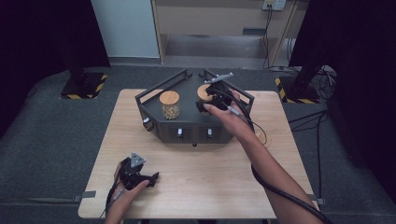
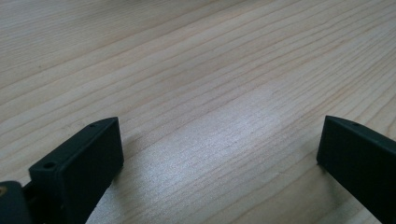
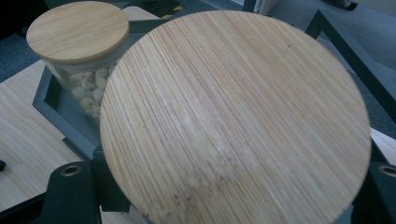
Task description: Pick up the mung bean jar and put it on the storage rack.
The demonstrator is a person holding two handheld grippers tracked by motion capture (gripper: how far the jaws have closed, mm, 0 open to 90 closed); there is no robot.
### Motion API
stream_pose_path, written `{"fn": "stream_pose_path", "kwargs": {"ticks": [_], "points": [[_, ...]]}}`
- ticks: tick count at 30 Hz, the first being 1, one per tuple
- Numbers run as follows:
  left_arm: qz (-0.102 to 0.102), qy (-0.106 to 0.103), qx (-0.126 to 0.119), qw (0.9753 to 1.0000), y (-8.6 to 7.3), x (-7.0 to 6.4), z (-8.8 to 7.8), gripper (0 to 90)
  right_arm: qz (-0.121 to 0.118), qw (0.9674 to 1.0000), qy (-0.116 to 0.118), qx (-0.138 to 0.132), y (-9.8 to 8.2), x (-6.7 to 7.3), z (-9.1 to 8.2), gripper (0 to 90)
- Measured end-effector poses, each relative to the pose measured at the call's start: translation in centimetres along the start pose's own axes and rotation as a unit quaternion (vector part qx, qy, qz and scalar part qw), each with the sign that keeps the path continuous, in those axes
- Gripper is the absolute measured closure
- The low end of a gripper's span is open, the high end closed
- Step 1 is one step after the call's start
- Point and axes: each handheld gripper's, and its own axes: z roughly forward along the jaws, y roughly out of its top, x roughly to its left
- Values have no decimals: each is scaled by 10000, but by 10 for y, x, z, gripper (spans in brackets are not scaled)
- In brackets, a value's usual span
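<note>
Gripping right jar (image 1: 204, 93) on dark tray (image 1: 154, 119), upper middle of frame; right gripper (image 1: 208, 101) jaws clamped on it under round wood lid (image 3: 236, 121). Other jar (image 1: 169, 104) just left, near. Left gripper (image 1: 150, 178) lower left on table (image 1: 205, 186), jaws apart, holding nothing, far off.

Right gripper view: a wooden lid (image 3: 233, 121) hides the jar beneath it and the jaw tips; its lower rim is cut off by the bottom edge. High view: the right gripper (image 1: 212, 100) covers most of that jar. Left gripper view: the left gripper (image 2: 219, 154) jaws are cropped at the bottom and right edges
</note>
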Motion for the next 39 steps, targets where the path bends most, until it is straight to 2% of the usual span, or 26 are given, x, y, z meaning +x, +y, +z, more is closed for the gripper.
{"fn": "stream_pose_path", "kwargs": {"ticks": [6,22,39], "points": [[0,1,-2,10000,0,0,0,0,55,10000,8,39,2,0,7,254],[3,1,0,10000,0,0,0,0,-12,9998,54,203,11,10,30,254],[10,-10,-2,10000,0,1,0,0,-17,9995,72,316,11,15,47,253]]}}
